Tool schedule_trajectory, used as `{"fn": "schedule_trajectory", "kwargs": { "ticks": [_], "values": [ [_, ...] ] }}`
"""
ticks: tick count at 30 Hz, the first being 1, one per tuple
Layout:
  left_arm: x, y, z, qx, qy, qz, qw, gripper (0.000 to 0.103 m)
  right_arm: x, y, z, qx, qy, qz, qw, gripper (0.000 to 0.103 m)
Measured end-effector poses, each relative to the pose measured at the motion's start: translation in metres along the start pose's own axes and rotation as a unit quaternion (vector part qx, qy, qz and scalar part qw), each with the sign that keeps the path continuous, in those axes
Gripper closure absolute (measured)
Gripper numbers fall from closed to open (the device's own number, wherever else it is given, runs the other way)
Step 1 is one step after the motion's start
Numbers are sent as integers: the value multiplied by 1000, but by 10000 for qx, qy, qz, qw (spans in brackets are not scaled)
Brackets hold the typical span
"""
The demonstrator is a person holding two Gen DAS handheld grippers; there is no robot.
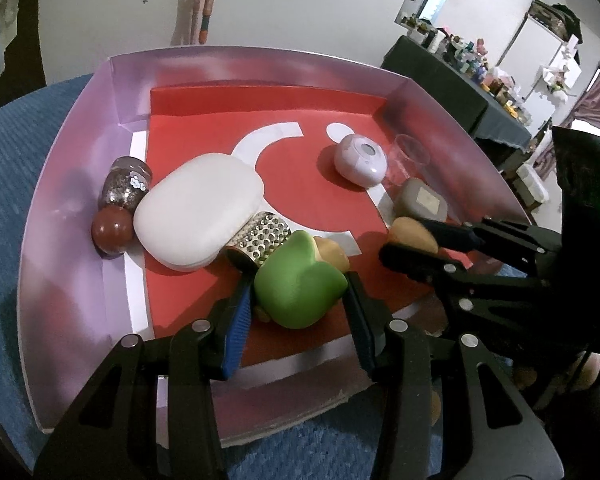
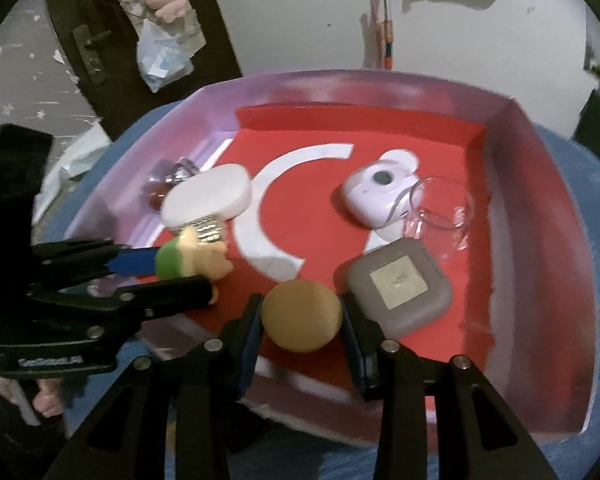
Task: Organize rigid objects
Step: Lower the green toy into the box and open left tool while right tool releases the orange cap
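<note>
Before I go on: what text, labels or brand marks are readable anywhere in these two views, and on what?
Embossed lettering on the left gripper body, near the left edge of the right wrist view: too blurred to read.
Pale square label on the grey square case: no legible text.
White curved shapes on the red liner of the tray: graphic only, no letters I can make out.
Nothing else carries readable text.
</note>
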State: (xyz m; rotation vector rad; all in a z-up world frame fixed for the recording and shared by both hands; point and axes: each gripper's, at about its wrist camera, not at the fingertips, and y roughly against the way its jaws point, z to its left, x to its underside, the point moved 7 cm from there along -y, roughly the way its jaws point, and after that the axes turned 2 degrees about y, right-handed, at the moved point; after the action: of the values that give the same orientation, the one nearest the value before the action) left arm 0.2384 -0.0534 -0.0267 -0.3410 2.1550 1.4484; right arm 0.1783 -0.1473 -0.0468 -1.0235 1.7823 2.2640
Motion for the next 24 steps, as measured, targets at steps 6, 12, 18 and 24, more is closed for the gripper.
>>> {"fn": "schedule_trajectory", "kwargs": {
  "ticks": [6, 12, 18, 24],
  "values": [
    [-7, -3, 4, -150, 65, -149, 9998, 61, -4, -1, -19, 614, 8, -163, 9980, 63],
    [-9, -5, 5, -216, 107, -196, 9995, 61, -5, -3, -26, 756, -24, -190, 9970, 63],
    [-10, -5, 5, -254, 88, -195, 9994, 60, -6, -3, -27, 725, -71, -190, 9972, 63],
    [-8, -8, 4, -295, 82, -159, 9994, 60, -6, -3, -26, 719, -86, -193, 9972, 63]
  ]
}}
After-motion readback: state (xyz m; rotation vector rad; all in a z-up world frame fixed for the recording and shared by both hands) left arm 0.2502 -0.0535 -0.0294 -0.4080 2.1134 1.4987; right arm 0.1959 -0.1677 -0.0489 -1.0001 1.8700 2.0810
